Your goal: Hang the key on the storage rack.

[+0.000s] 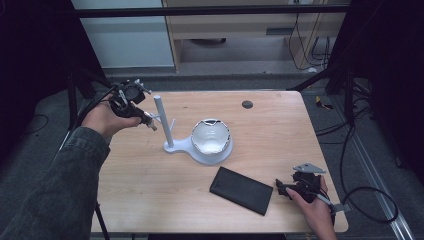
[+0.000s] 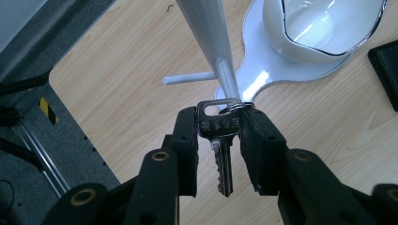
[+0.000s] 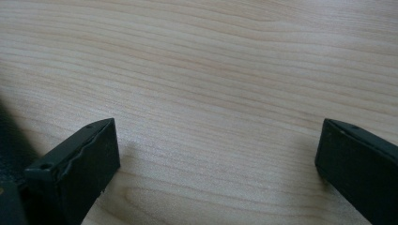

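Left hand-held gripper (image 2: 219, 127) clenched on a silver metal key (image 2: 220, 140), its ring touching a side peg of the white plastic stand (image 2: 213, 35) with post and dish base. Risks: ring missing the peg tip, key dropping to the wooden tabletop (image 1: 150, 175); a sideways push tipping the stand. Right hand-held gripper (image 3: 216, 154) released, jaws wide over bare wood beside a flat black rectangular case (image 1: 241, 190).

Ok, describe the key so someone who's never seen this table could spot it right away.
Start at the wooden table and find the white stand with its upright post beside a white bowl. At a side peg on that post, the left gripper pinches a silver key on a ring, the only small metal thing there.
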A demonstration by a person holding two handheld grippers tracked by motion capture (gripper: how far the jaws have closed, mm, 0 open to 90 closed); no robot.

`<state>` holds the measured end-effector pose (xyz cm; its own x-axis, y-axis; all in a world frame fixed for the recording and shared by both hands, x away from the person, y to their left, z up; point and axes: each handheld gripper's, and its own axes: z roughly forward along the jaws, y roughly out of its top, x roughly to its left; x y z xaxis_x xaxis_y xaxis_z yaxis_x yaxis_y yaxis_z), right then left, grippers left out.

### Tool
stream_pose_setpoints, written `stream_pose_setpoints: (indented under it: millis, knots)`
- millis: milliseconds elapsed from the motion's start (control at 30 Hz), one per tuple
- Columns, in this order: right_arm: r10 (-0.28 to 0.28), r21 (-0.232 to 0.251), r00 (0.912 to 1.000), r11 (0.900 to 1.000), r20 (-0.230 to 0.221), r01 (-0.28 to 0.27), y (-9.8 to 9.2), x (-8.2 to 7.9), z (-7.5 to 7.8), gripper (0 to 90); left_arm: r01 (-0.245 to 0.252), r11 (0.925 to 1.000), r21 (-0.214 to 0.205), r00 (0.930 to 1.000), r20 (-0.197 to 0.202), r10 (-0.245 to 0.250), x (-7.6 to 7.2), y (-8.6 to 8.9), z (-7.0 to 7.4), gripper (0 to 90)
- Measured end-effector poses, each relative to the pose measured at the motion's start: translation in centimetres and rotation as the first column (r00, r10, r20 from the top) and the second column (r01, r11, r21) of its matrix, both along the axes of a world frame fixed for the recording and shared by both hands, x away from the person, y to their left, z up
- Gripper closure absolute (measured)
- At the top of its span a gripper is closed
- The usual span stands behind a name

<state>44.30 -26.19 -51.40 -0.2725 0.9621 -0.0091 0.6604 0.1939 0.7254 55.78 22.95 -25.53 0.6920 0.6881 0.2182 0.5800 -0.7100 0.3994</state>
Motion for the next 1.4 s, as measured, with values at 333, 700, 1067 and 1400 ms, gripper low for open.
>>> stream_pose_setpoints:
  millis: [333, 700, 1067, 1400]
  knots:
    - [0.000, 0.000, 1.0000, 1.0000, 0.000, 0.000, 0.0, 0.0, 0.0, 0.5, -0.021, 0.9997, 0.010, 0.9998, -0.005, 0.021, 0.7, 0.0, -0.2, 67.6]
    - [0.000, 0.000, 1.0000, 1.0000, 0.000, 0.000, 0.0, 0.0, 0.0, 0.5, -0.016, 0.9998, 0.010, 0.9998, -0.010, 0.016, 0.9, -0.2, -0.1, 67.5]
    - [0.003, 0.007, 1.0000, 1.0000, -0.002, -0.003, 0.1, 0.0, 0.0, 0.4, -0.035, 0.9966, -0.074, 0.9984, 0.041, 0.038, 1.3, -0.2, 0.9, 64.3]
    - [0.013, -0.002, 0.9999, 0.9999, 0.000, -0.013, 0.0, 0.0, 0.0, 0.4, -0.009, 0.9947, -0.103, 0.9931, 0.116, 0.021, -1.4, 0.0, 0.6, 56.2]
